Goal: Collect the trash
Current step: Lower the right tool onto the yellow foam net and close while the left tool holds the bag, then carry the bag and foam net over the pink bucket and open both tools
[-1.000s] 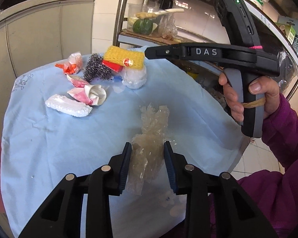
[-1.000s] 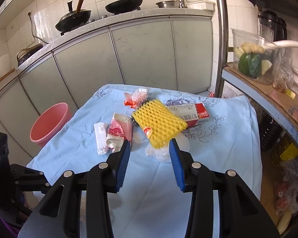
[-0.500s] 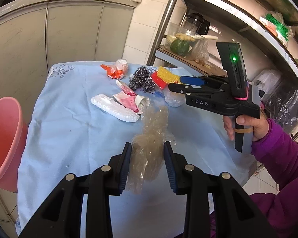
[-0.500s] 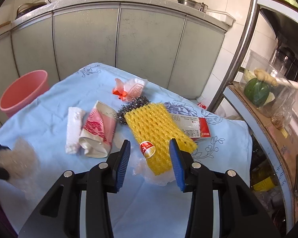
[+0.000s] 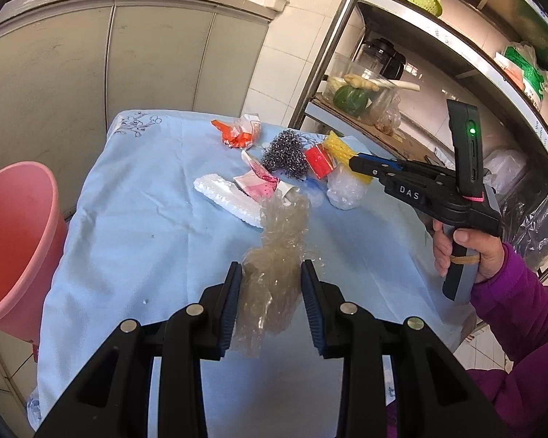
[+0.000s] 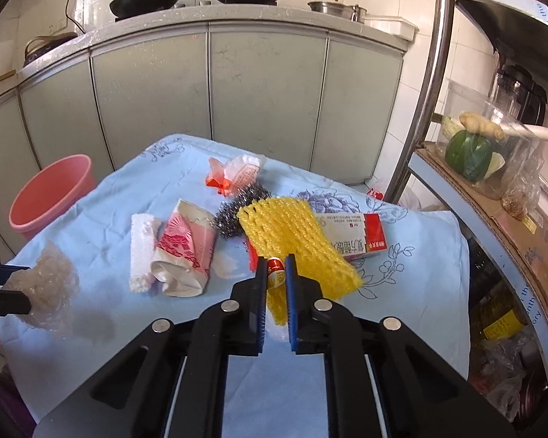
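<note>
Left wrist view: crumpled clear plastic wrap [image 5: 274,255] is gripped between the pads of the left gripper [image 5: 272,284], held above the blue tablecloth [image 5: 146,226]. Right wrist view: yellow foam net [image 6: 292,233] is pinched at its near end by the clenched right gripper [image 6: 276,273], beside a steel scourer [image 6: 237,208].
</note>
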The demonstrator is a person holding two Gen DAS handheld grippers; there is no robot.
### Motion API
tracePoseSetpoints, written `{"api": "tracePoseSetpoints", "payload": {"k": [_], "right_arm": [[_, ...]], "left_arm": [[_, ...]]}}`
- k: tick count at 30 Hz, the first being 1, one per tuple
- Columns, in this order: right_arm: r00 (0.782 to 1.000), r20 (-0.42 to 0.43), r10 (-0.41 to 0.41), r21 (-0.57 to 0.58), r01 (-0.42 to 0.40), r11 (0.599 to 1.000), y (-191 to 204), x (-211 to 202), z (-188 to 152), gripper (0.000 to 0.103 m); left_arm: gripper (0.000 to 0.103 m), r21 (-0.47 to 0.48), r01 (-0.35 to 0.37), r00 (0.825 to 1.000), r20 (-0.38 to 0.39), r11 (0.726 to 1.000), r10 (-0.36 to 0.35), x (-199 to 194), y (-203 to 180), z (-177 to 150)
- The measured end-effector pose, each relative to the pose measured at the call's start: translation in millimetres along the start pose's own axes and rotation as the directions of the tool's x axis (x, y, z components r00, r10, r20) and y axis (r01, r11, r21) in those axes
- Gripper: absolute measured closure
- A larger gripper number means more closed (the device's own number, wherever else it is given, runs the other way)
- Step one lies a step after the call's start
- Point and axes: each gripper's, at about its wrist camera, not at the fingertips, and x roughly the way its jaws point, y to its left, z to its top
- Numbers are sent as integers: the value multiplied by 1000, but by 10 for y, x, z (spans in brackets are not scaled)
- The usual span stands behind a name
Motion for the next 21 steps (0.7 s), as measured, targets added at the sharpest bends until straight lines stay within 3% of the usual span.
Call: {"api": "tracePoseSetpoints", "payload": {"k": [13, 21], "right_arm": [[987, 69, 148, 19, -150, 989, 355, -281, 215, 93], [960, 65, 272, -15, -271, 962, 797, -228, 375, 93]], "left_arm": [[71, -75, -65, 993, 96, 995, 72, -295, 251, 40], [71, -141, -151, 969, 172, 978, 175, -630, 469, 31]]}}
